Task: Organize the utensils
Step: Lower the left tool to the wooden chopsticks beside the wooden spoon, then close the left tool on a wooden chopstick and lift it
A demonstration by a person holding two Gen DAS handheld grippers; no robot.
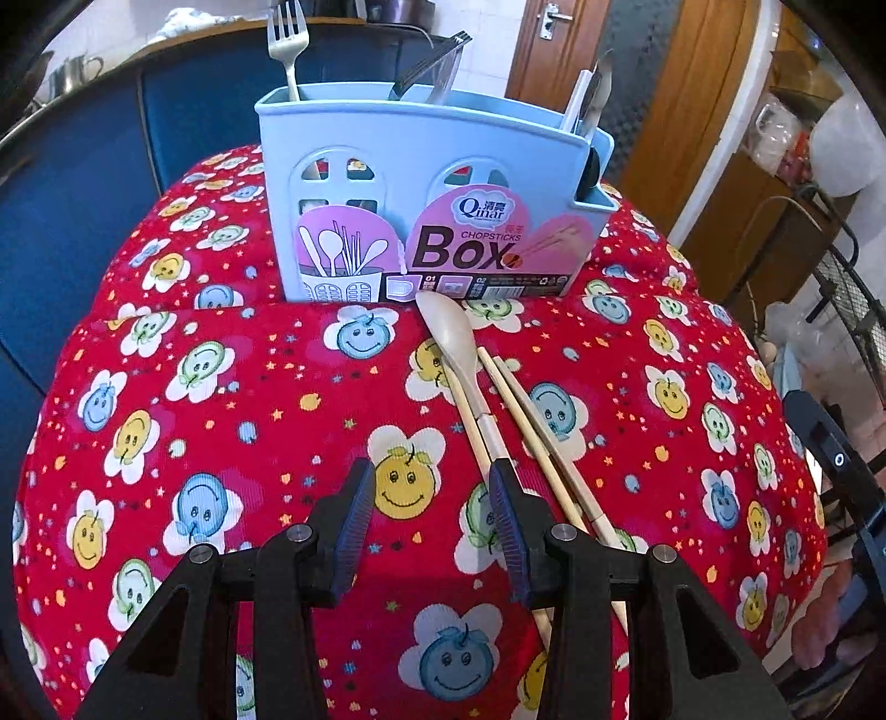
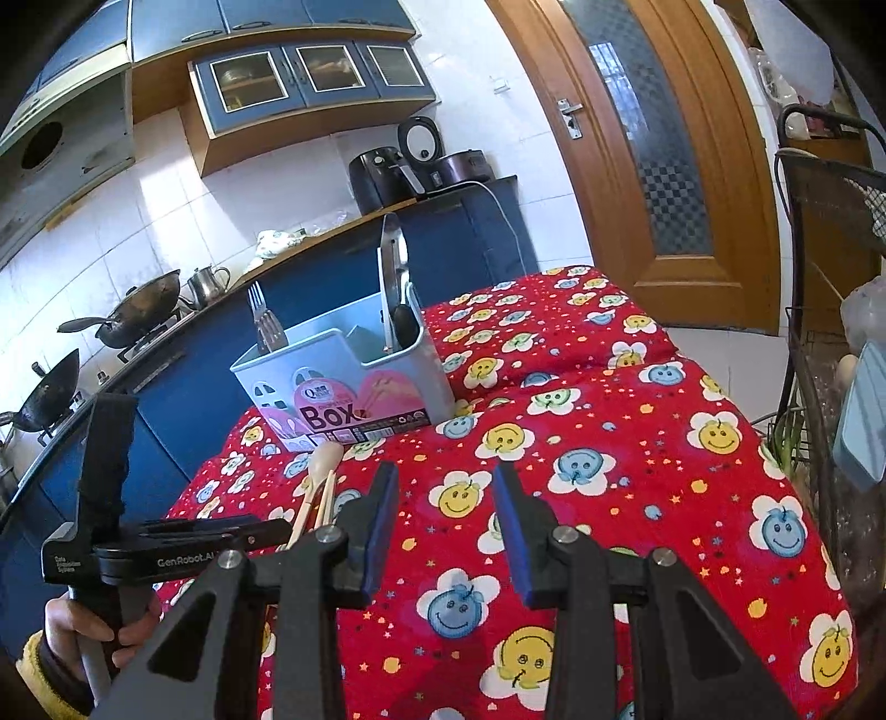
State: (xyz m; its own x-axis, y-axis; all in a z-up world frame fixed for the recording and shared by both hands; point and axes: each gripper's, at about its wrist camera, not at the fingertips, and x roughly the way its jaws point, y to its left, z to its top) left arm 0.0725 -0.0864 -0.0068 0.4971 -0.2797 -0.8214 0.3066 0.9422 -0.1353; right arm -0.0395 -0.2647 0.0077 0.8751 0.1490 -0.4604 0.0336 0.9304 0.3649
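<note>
A light blue utensil box [image 1: 432, 183] labelled "Chopsticks Box" stands on a red smiley-face cloth [image 1: 249, 399]. A fork [image 1: 288, 50] and dark utensils stand in it. A beige spoon [image 1: 451, 338] and wooden chopsticks [image 1: 531, 432] lie on the cloth in front of the box. My left gripper [image 1: 432, 487] is open and empty, just left of the spoon handle. In the right wrist view the box [image 2: 343, 376], spoon [image 2: 324, 459] and chopsticks [image 2: 326, 498] lie to the left. My right gripper [image 2: 446, 493] is open and empty above the cloth.
A blue kitchen counter [image 2: 166, 376] with woks [image 2: 138, 310] runs behind the table. A wooden door [image 2: 653, 166] is at the back right. A dark wire rack [image 2: 819, 277] stands at the table's right edge. The left gripper's body [image 2: 138, 554] shows at lower left.
</note>
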